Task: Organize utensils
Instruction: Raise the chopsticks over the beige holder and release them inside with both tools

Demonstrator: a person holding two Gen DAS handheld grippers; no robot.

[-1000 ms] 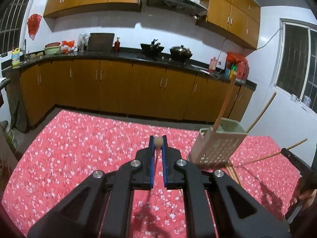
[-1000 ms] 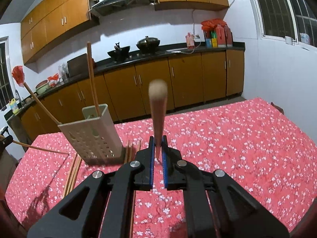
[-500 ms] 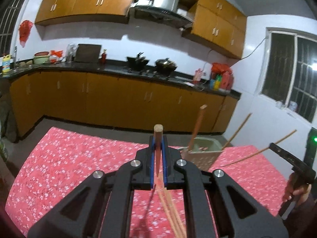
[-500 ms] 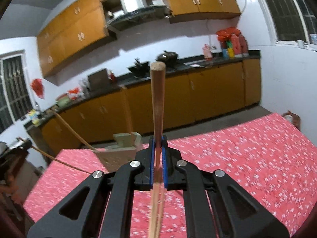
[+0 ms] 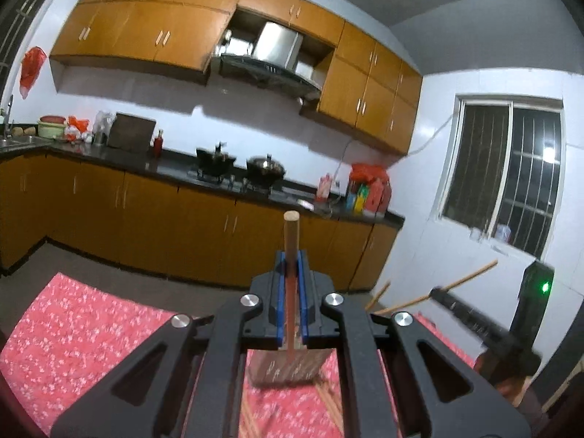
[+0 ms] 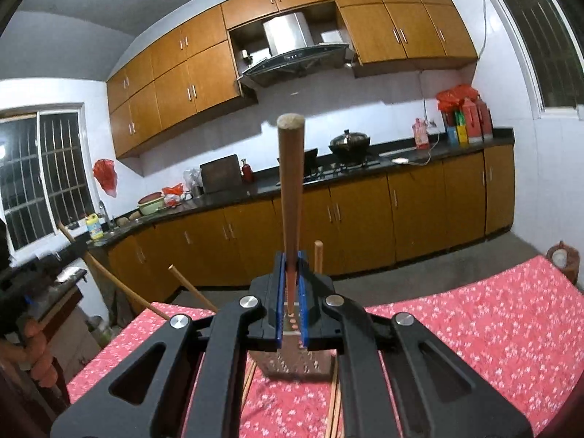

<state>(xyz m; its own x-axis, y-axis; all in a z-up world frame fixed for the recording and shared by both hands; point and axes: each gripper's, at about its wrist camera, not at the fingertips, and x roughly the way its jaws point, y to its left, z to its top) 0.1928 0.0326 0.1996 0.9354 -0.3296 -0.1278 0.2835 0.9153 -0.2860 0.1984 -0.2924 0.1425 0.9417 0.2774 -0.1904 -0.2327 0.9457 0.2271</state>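
Note:
My left gripper (image 5: 291, 259) is shut on a wooden chopstick (image 5: 291, 233) that sticks up between its blue pads. My right gripper (image 6: 291, 259) is shut on another wooden chopstick (image 6: 290, 182), held upright. A perforated beige utensil holder (image 6: 295, 357) stands on the red floral tablecloth (image 6: 474, 321) just below and behind both grippers; it also shows in the left wrist view (image 5: 288, 367). Chopsticks (image 6: 318, 255) stand in it. Loose chopsticks (image 6: 334, 405) lie on the cloth beside it. The right gripper (image 5: 474, 325) shows at the right of the left wrist view.
Kitchen cabinets and a dark counter (image 6: 365, 171) with pots run along the far wall. The table's far edge (image 5: 109, 295) drops to the floor. A small stool-like object (image 6: 562, 259) stands at the table's right corner.
Both grippers have tilted upward and risen, each still holding its chopstick; the holder has dropped low in both views, partly hidden behind the gripper bodies.

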